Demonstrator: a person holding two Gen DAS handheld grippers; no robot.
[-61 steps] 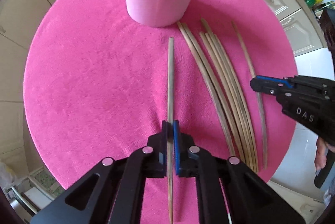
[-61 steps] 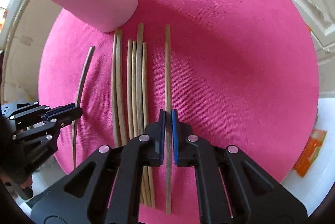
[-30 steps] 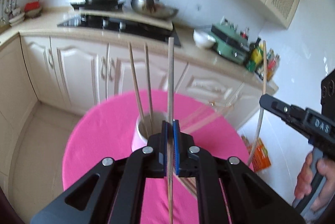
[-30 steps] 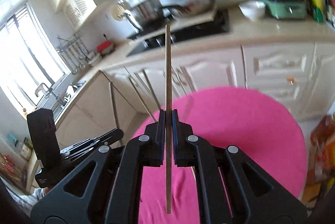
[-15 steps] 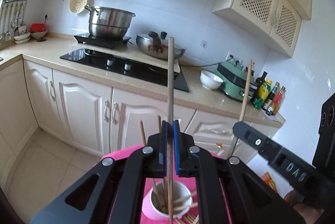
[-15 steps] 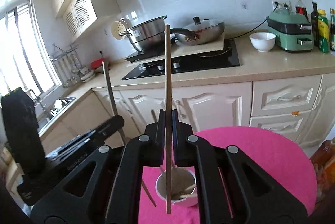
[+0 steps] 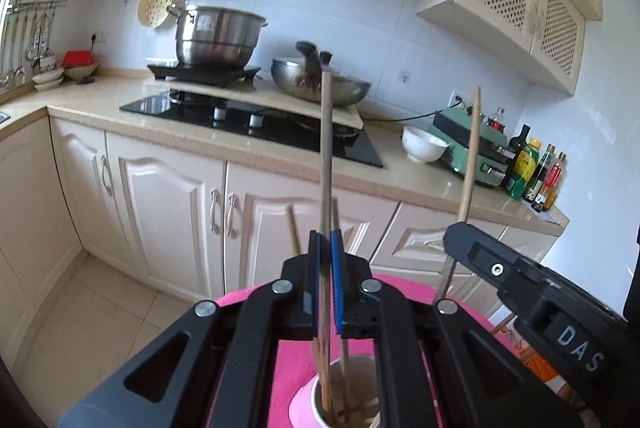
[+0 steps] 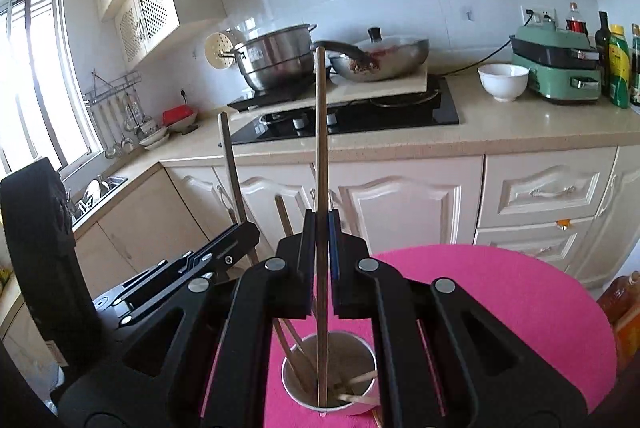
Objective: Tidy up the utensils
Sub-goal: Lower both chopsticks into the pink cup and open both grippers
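Two chopsticks are held upright over the pink cup, one in each claw. The left chopstick is clamped between the blue pads of the left gripper, and its lower end is seen inside the cup's mouth among the sticks already standing there. The right chopstick is pinched in the same way by the right gripper, its tip likewise lowered into the cup.

Two seconds ago both sticks were gripped flat on the pink tablecloth beside a row of loose chopsticks; since then they have been lifted, turned vertical and carried over the cup, and in the last half second brought lower into it. The pair is therefore judged to be at the point of release. Whether the tips are touching the cup's bottom cannot be told, since the depth is hidden by the rim. More chopsticks are presumably left on the cloth, though only ends are glimpsed.
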